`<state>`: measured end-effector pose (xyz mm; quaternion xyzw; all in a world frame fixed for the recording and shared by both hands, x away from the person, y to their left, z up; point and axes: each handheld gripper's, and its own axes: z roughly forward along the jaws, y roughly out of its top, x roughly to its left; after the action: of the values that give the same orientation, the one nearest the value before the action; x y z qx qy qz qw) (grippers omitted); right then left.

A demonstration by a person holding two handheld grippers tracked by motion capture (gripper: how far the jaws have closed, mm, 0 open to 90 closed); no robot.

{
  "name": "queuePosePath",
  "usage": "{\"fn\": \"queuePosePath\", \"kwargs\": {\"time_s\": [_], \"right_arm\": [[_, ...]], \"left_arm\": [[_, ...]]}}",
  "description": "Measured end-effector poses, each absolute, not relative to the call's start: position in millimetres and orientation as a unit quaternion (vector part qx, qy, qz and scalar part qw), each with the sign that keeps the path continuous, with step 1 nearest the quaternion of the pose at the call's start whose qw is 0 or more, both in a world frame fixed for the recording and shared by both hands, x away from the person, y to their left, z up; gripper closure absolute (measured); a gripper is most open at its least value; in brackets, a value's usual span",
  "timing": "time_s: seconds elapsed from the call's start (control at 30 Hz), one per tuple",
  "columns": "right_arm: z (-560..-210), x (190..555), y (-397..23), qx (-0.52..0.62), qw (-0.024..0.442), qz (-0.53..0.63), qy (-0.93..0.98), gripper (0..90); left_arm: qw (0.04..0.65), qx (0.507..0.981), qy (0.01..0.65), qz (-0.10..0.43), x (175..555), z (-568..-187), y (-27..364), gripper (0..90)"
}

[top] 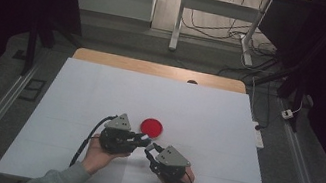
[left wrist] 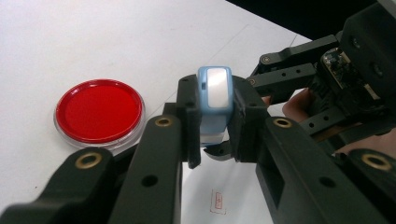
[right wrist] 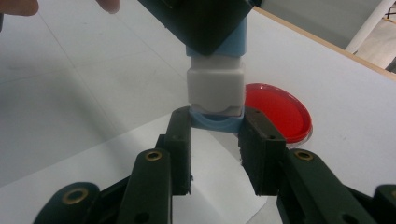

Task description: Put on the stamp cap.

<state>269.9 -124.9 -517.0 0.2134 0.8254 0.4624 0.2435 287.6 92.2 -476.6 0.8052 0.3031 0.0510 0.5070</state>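
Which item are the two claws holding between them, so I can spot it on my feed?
On the white table sheet, find the red dish near the front. Just on the person's side of it, the left claw and right claw meet on a small stamp-like block. Unlike the flat round dish, it is boxy, light blue and white.

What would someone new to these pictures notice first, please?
Probably the red dish, bright against the white table sheet, near the middle. Just in front of it, the left tongs and right tongs meet on one small blue-and-white stamp-like block, each shut on one end, holding it above the sheet.
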Motion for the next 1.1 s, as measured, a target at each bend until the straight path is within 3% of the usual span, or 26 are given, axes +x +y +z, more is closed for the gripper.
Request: {"fn": "queuePosePath", "kwargs": {"time_s": [1.1], "right_arm": [[-514.1, 264.9, -122.2, 0.204, 0.275, 0.437, 0.832, 65.3]], "left_arm": [[0.501, 0.808, 0.306, 0.045, 287.2, -485.3, 85.7, 76.4]]}}
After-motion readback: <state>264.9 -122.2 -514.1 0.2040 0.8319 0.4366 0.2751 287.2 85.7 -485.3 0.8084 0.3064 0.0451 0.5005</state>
